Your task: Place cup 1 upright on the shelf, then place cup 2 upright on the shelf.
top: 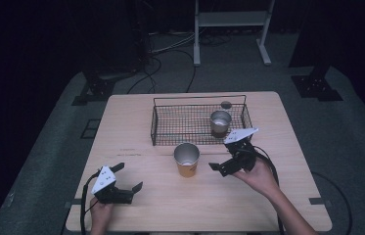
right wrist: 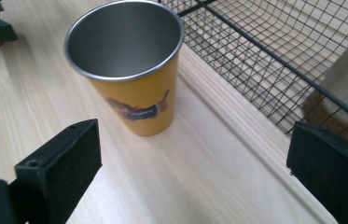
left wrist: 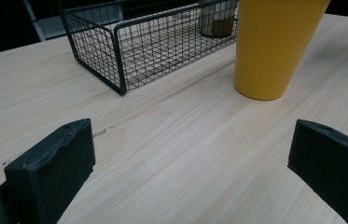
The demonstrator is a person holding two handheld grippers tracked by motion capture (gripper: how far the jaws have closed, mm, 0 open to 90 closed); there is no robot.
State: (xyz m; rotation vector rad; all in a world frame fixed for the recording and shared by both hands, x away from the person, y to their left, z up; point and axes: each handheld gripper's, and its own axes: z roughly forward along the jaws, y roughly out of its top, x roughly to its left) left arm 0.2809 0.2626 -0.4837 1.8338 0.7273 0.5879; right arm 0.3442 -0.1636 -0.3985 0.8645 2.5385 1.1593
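Yellow steel-lined cup with a printed picture on its side stands upright on the pale wooden worktop, just in front of the black wire basket, which already holds a second metal cup at its right end. The right tool sits close to the yellow cup's right side, its black jaws spread wide with nothing between them; in the right gripper view the cup lies ahead and left of centre. This looks like the approach before a grasp. The next move calls for swinging the jaws to straddle the cup's wall or body (the taper may let it slip) and then closing. The left tool rests open and empty near the worktop's front-left edge.
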